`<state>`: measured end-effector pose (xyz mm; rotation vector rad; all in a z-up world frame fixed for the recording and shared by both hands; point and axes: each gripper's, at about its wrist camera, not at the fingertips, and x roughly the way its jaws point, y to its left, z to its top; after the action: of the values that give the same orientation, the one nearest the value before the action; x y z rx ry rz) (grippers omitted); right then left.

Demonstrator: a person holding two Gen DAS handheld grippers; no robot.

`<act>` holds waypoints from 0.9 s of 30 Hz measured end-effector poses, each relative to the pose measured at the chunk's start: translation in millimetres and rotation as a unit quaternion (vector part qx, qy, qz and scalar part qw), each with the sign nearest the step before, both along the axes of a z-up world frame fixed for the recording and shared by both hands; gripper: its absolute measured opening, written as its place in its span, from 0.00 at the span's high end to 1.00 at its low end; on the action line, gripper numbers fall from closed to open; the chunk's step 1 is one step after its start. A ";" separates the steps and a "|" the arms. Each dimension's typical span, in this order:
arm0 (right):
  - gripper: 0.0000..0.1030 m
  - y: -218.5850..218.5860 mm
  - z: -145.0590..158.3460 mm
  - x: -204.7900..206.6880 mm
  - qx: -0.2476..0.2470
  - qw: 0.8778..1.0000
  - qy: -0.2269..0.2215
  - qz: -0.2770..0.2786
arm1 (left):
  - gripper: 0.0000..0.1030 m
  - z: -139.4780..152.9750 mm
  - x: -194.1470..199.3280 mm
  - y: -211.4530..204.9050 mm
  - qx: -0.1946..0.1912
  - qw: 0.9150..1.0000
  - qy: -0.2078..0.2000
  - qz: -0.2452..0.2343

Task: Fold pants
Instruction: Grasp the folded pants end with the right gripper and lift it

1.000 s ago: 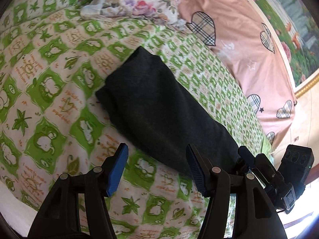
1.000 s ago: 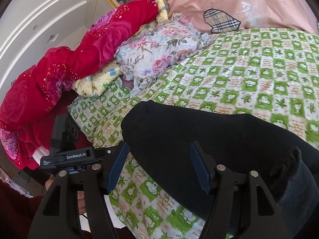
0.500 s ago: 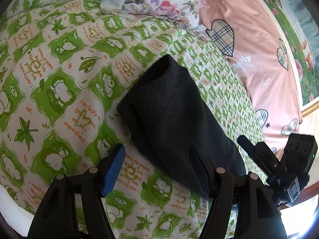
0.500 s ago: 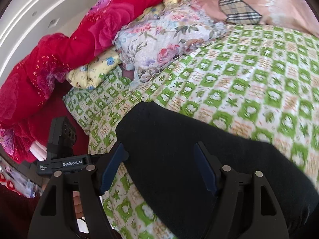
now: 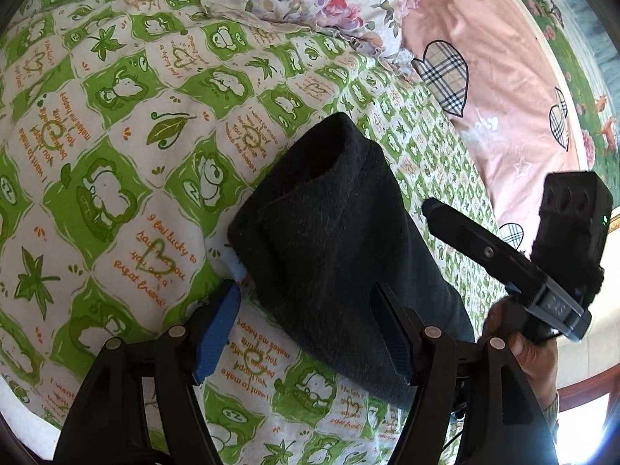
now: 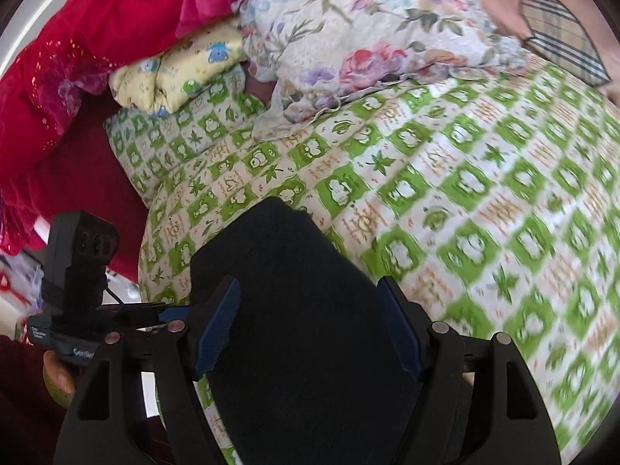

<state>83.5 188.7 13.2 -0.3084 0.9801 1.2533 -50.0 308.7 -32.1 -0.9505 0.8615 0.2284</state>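
The black pants (image 5: 341, 240) lie folded in a long thick bundle on the green and white patterned bed sheet (image 5: 116, 155). My left gripper (image 5: 310, 329) is open, its jaws straddling the near end of the bundle from above. In the right wrist view the pants (image 6: 294, 310) fill the lower middle, and my right gripper (image 6: 310, 325) is open with its jaws on either side of the dark cloth. The right gripper's body also shows in the left wrist view (image 5: 542, 271), close beside the bundle's right edge.
A floral pillow (image 6: 368, 38), a yellow printed pillow (image 6: 182, 73) and a red quilt (image 6: 97, 46) are piled at the bed's head. A pink cover with plaid hearts (image 5: 484, 77) lies beyond the pants. The bed's edge (image 6: 151, 263) drops off at left.
Both grippers have moved in closer over the pants, which now look larger between the jaws. The bundle's far end has lifted and bunched a little. Both stay open.
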 end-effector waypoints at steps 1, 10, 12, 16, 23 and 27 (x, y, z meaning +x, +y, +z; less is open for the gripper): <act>0.29 4.3 -1.0 2.6 -0.002 1.000 0.001 0.005 | 0.32 -0.7 0.1 1.0 -0.003 1.000 -0.001 0.002; 0.41 45.9 -16.0 10.1 -0.035 0.996 0.016 0.082 | 0.32 -3.1 5.8 4.6 0.003 1.000 0.000 0.011; 0.51 52.7 -21.0 9.0 -0.043 0.994 0.018 0.095 | 0.34 -3.0 7.3 4.0 0.009 1.000 0.002 0.015; 0.71 51.8 -25.6 12.3 -0.044 0.995 0.021 0.087 | 0.62 -1.6 11.9 1.5 0.037 0.999 0.013 0.018; 0.81 29.7 -9.9 10.4 0.002 0.997 0.021 0.068 | 0.75 13.0 15.8 -2.0 0.043 0.999 -0.011 0.005; 0.81 9.8 8.1 8.8 0.039 0.998 0.019 0.051 | 0.75 38.2 17.3 -14.1 0.068 0.997 -0.036 -0.013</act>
<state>92.3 198.5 21.4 -0.2766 0.9550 1.3919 -32.7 294.6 6.1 -0.8149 0.7809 0.2263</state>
